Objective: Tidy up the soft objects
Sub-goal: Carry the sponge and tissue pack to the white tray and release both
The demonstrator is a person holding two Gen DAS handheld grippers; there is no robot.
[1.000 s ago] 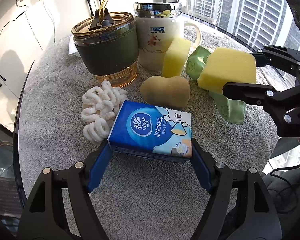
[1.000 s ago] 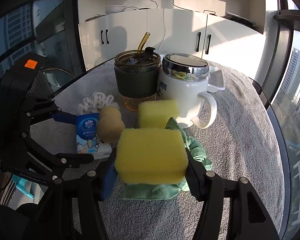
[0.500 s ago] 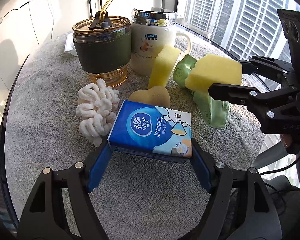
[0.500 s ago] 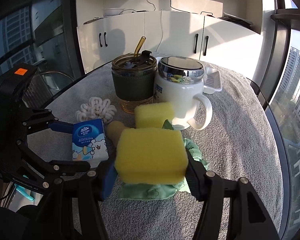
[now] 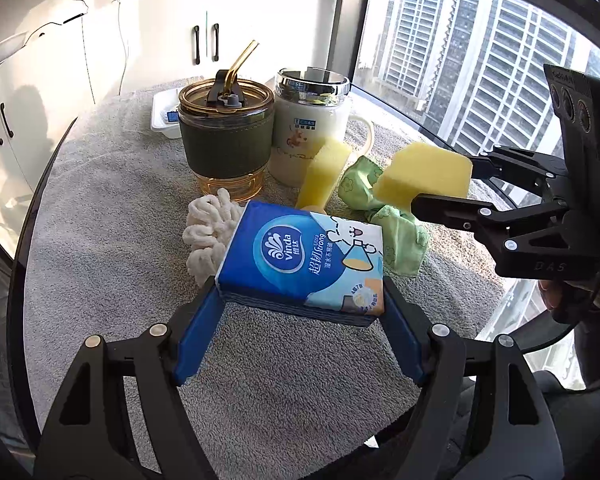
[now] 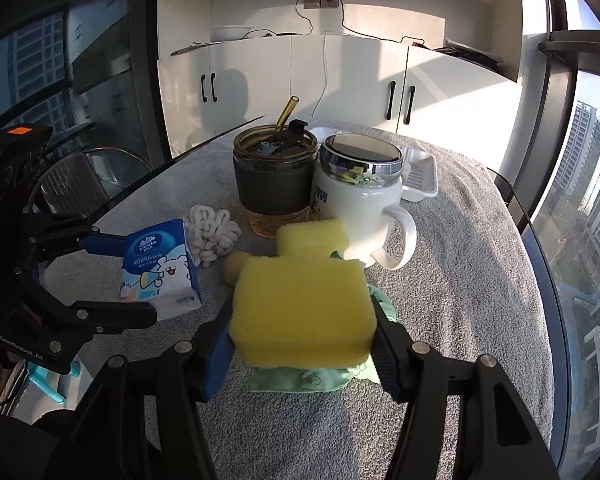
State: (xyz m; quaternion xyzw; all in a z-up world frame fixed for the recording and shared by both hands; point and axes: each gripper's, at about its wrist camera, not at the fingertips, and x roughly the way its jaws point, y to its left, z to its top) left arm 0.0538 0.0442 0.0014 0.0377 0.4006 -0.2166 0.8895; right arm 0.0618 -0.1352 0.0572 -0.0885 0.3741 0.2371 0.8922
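Blue tissue pack flat, long axis crosswise between left tongs.

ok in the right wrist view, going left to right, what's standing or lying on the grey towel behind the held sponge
white knotted rope piece → amber tumbler with green sleeve → white mug → white plastic tray

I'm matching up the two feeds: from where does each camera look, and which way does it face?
Left wrist: sits behind the left gripper, facing the cups; own fingers clamp the tissue pack; right gripper visible.
Right wrist: sits behind the right gripper, facing the cabinets; own fingers clamp the yellow sponge; left gripper visible.
Shared: white mug, green cloth.
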